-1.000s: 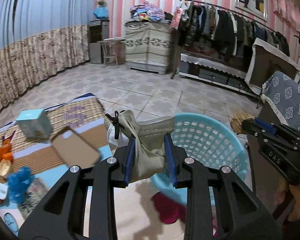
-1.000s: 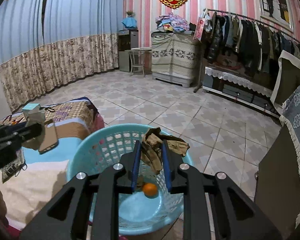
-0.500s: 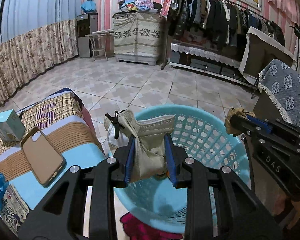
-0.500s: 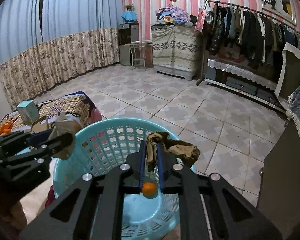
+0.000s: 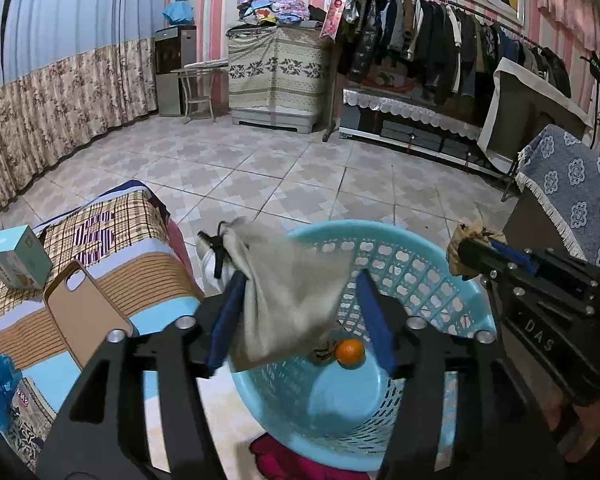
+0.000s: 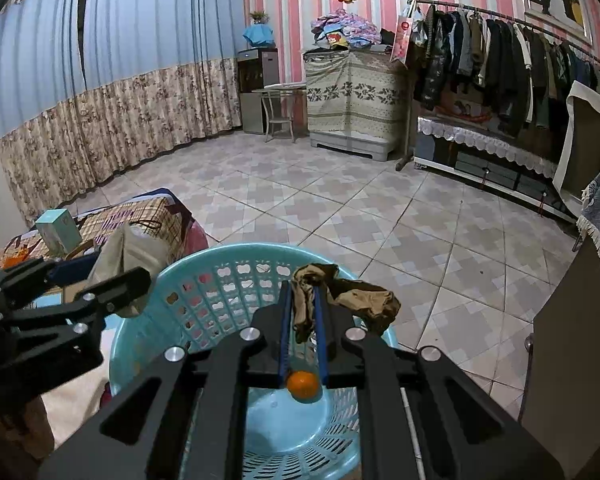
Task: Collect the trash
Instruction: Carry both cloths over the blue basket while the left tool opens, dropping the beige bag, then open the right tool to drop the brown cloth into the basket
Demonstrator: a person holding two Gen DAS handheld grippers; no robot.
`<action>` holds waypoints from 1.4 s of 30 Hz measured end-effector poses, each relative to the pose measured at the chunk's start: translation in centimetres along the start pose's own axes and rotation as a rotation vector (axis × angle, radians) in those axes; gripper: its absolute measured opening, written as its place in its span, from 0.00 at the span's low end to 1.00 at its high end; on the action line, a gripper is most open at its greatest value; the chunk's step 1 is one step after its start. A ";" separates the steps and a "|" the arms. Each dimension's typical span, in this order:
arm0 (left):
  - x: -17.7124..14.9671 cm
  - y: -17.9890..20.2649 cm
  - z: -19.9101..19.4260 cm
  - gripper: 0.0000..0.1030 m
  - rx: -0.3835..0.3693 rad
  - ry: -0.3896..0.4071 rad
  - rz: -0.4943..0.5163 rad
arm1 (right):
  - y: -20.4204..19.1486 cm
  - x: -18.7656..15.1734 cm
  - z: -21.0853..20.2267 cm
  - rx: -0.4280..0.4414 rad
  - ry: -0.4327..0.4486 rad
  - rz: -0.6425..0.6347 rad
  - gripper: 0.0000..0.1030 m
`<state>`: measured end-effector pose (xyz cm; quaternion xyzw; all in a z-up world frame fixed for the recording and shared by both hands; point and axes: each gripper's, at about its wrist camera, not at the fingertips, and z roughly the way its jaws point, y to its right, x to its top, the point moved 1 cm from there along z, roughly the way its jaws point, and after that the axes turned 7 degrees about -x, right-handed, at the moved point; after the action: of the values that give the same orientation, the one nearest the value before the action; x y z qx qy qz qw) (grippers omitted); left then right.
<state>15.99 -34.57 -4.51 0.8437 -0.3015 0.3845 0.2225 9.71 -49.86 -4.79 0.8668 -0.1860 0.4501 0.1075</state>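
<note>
Both tools are over the blue basket (image 5: 412, 264), so the step in hand is the drop of the trash into it. The jaws of the left tool (image 5: 300, 312) are opening: the beige cloth (image 5: 288, 304) hangs between them, touching the left pad only, apart from the right one, so it looks released and about to fall. The right tool (image 6: 302, 320) is clenched on a brown rag (image 6: 356, 300) above the basket's near rim. An orange (image 6: 303, 386) lies already on the bottom of the basket. Next, I think, the right tool must open too, while staying over the basket, so that the rag does not land on the floor (image 6: 340, 208).
</note>
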 end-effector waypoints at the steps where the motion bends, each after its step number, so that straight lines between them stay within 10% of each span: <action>1: 0.0 -0.1 -0.2 0.59 0.003 0.005 0.002 | -0.1 0.0 0.0 0.001 0.000 0.000 0.11; 23: -1.5 -7.6 -8.3 0.92 0.204 0.118 -0.099 | -3.6 -0.1 0.9 0.034 0.000 -0.008 0.14; 27: -2.3 -9.6 -10.6 0.94 0.240 0.137 -0.130 | -3.9 0.1 1.0 0.016 0.010 -0.003 0.57; 42: -7.3 -18.3 -17.3 0.95 0.391 0.145 -0.261 | -7.5 -0.5 -0.9 -0.050 0.050 -0.036 0.90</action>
<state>15.70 -8.42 -2.39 0.8727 -0.0929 0.4630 0.1238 11.94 -42.59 -4.83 0.8555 -0.1787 0.4649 0.1417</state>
